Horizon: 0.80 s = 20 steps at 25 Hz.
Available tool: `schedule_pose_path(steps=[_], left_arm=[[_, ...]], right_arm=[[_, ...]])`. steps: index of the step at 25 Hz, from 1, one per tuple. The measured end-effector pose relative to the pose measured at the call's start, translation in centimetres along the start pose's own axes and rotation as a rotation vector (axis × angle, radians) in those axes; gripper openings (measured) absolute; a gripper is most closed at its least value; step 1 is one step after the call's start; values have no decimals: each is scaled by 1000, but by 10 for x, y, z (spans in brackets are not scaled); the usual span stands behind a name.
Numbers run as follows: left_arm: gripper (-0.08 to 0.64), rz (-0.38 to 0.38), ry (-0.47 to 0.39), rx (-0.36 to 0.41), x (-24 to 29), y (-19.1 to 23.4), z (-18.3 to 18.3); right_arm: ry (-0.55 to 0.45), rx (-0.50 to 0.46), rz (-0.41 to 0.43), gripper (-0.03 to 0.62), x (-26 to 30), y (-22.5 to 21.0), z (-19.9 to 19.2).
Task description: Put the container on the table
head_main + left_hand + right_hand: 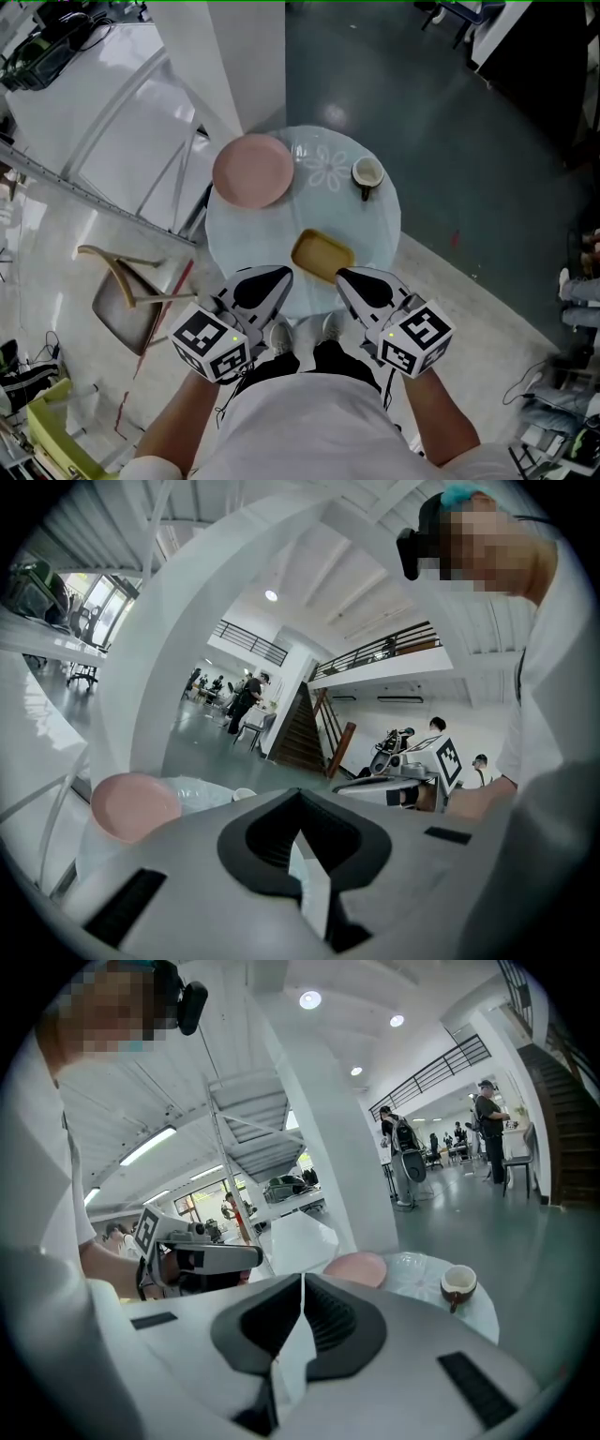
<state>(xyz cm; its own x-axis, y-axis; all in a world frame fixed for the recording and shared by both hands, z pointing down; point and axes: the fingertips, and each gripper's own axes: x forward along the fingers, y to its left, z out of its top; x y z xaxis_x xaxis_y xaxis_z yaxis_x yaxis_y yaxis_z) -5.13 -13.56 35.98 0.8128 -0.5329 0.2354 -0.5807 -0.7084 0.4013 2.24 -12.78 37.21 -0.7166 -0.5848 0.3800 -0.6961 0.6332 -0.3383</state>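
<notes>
The yellow rectangular container [322, 255] lies on the near part of the round glass table [377, 230], apart from both grippers. My left gripper [281, 275] hovers just left of it at the table's near edge, jaws shut and empty [300, 796]. To the container's right my right gripper [345, 275] is held the same way, its jaws [302, 1279] closed together with nothing between them. Both gripper views look over the table, and their own bodies hide the container.
A pink plate [252, 171] sits at the table's far left and a small cup [367, 174] at the far right. A wooden chair [127, 300] stands left of the table, and a white pillar [244, 56] and metal framing rise behind it.
</notes>
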Motion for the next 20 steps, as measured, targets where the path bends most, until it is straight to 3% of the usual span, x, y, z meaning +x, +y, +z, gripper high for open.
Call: schedule_pose_path(steps=[20], left_arm=[[20, 11, 0, 6, -4, -16, -9]], right_arm=[[-12, -31, 2, 23, -14, 8, -3]])
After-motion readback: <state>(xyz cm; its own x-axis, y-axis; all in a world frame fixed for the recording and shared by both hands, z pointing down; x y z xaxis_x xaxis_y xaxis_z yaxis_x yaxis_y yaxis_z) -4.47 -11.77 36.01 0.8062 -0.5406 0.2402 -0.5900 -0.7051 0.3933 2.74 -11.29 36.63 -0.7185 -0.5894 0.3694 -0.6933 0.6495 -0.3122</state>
